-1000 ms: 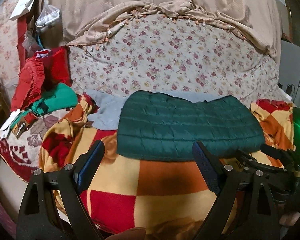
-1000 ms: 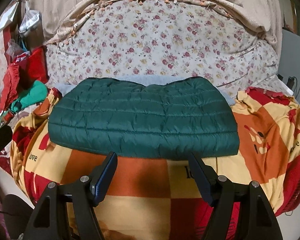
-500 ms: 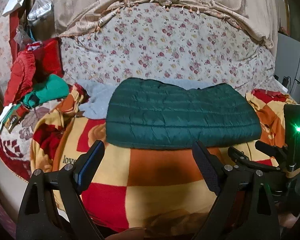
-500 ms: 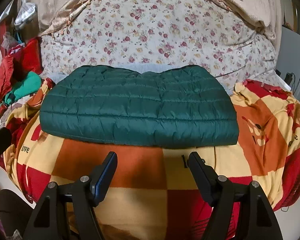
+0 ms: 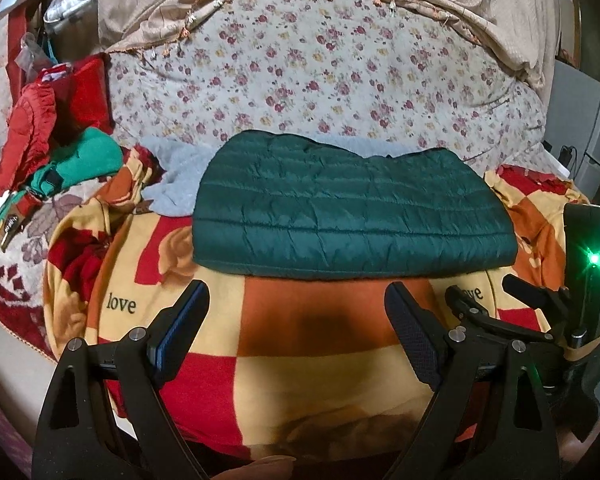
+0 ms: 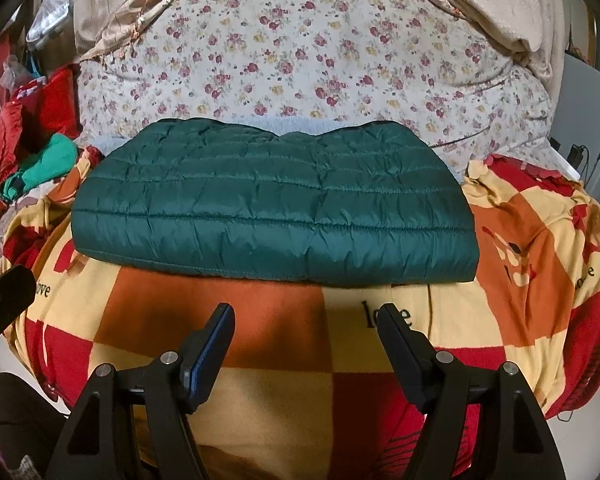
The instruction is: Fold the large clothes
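A dark green quilted jacket [image 5: 352,208] lies folded into a flat rectangle on a red, orange and yellow checked blanket [image 5: 300,320]; it also shows in the right wrist view [image 6: 276,204]. My left gripper [image 5: 296,300] is open and empty, held above the blanket just in front of the jacket's near edge. My right gripper [image 6: 306,320] is open and empty, also in front of the near edge. The right gripper's fingers show at the right of the left wrist view [image 5: 500,312].
A light blue garment [image 5: 180,176] lies under the jacket's far left side. Red [image 5: 28,120] and bright green [image 5: 84,160] clothes are piled at the left. A floral sheet [image 5: 320,60] covers the bed behind. Grey appliances [image 6: 596,120] stand at the right.
Both grippers have drawn back and shifted a little left relative to the jacket. The jacket has not moved. Both stay open.
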Demonstrator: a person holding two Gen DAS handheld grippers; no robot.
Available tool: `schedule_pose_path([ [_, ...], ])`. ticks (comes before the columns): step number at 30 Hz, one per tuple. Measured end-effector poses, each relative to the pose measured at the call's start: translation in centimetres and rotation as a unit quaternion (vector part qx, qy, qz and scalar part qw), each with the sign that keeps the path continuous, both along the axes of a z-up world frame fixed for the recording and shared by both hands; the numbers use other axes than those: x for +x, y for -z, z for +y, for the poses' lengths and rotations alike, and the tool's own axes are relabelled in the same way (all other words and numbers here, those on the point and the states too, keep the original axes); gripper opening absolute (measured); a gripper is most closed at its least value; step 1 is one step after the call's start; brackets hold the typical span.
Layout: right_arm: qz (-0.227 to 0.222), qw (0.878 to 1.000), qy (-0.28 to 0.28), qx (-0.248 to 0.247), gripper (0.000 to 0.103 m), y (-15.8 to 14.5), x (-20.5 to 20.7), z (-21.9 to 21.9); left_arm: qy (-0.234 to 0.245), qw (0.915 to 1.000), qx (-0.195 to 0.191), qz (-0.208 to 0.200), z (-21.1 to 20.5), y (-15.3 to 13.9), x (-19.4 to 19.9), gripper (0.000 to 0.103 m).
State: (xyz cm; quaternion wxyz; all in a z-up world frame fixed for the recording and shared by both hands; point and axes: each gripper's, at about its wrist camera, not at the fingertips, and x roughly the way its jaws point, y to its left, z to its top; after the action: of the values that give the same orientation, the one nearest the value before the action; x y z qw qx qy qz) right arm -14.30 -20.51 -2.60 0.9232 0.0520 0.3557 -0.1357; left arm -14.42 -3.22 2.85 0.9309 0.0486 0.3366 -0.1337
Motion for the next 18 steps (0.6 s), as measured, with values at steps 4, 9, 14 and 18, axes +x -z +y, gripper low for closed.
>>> schedule_pose_path([
  [4, 0.001, 1.0, 0.001, -0.005, 0.071, 0.11, -0.04, 0.14, 0.002, 1.0, 0.002, 0.001, -0.2, 0.18, -0.1, 0.089],
  [9, -0.003, 1.0, 0.001, -0.015, 0.071, 0.08, -0.31, 0.41, 0.002, 1.0, 0.002, -0.001, -0.22, 0.17, -0.16, 0.089],
  [14, -0.001, 1.0, 0.003, -0.011, 0.071, 0.19, -0.51, 0.48, 0.002, 0.9999, 0.005, -0.009, -0.26, 0.08, -0.31, 0.089],
  [18, 0.0, 1.0, 0.008, -0.011, 0.071, 0.58, -0.87, 0.55, 0.002, 0.9999, 0.005, -0.008, -0.35, 0.14, -0.42, 0.089],
])
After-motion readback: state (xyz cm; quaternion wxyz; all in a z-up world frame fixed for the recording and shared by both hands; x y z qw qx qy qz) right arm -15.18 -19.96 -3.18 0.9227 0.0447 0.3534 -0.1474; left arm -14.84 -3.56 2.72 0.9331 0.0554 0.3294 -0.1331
